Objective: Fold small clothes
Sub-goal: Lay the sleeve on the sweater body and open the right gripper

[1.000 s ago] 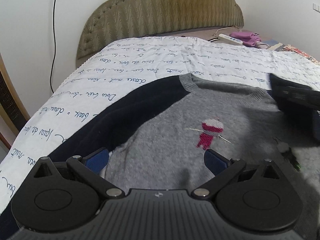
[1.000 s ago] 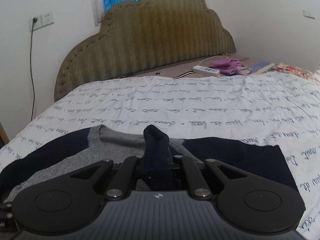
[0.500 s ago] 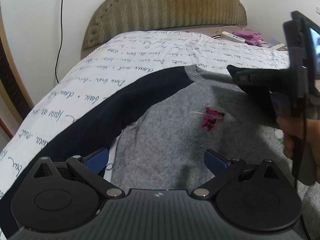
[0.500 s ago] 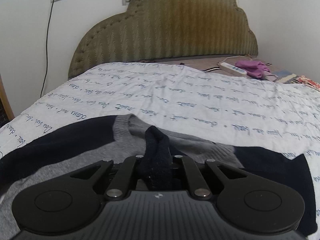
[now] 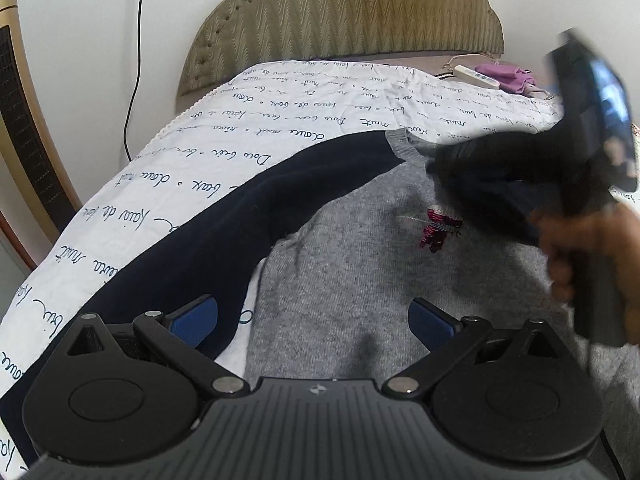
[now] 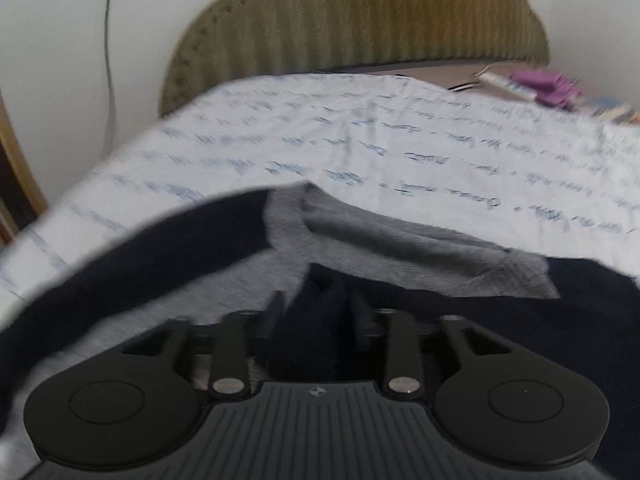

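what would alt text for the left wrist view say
An open left gripper hovers over a grey sweater with navy sleeves, spread on a white script-printed bedspread. At right, the right gripper, hand-held, carries a navy sleeve across the sweater's chest.

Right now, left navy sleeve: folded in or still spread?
Spread. The left navy sleeve lies stretched out across the bedspread, none over the grey body.

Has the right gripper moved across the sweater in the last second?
Yes. The right gripper, clamping a navy sleeve, swung leftward over the grey knitted sweater, toward its pink embroidery.
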`<state>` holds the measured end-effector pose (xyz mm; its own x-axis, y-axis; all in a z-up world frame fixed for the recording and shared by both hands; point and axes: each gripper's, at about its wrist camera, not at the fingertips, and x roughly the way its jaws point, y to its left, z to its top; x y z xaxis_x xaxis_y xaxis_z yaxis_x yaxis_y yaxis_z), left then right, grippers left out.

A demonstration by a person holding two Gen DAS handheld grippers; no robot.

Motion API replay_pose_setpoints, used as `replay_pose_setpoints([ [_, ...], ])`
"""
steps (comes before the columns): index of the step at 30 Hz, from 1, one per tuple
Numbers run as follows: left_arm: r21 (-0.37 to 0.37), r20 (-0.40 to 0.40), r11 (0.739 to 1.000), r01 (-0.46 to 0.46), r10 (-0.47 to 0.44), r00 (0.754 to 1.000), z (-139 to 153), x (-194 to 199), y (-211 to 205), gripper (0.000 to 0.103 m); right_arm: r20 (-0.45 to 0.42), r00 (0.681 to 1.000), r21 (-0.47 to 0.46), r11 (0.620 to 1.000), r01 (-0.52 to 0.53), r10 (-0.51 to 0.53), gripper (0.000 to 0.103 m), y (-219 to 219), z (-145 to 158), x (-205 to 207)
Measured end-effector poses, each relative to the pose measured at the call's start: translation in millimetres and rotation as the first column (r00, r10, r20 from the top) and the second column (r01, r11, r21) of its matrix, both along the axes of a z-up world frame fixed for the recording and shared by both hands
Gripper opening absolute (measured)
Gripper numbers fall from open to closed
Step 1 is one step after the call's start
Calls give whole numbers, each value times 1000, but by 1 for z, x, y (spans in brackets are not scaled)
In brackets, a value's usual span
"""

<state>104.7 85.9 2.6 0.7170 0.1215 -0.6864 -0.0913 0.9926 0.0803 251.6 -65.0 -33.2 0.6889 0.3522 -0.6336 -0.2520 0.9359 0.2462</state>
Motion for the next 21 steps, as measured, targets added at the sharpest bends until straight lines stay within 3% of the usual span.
replay_pose_setpoints([
  [3, -2, 4, 1000, -12, 12, 1000, 0, -3, 3, 103, 9, 1000, 230, 973, -2, 0, 63, -31, 15, -7],
  [5, -22, -2, 999, -23, 23, 1000, 0, -2, 6, 103, 5, 1000, 301, 954, 7, -9, 63, -46, 23, -12],
  [9, -56, -19, 998, -40, 39, 999, -3, -1, 10, 103, -30, 999, 220, 975, -23, 30, 63, -41, 23, -24],
  [14, -46, -24, 998, -43, 42, 999, -4, -4, 10, 103, -133, 988, 140, 989, -54, 73, 63, -22, -3, -25],
  [19, -43, -20, 998, -52, 51, 998, -1, -5, 12, 103, -78, 994, 159, 985, -65, 78, 65, -21, 5, -39],
  [21, -51, -18, 997, -55, 54, 998, 0, -6, 13, 103, -90, 991, 108, 990, -87, 97, 66, -14, 4, -39],
])
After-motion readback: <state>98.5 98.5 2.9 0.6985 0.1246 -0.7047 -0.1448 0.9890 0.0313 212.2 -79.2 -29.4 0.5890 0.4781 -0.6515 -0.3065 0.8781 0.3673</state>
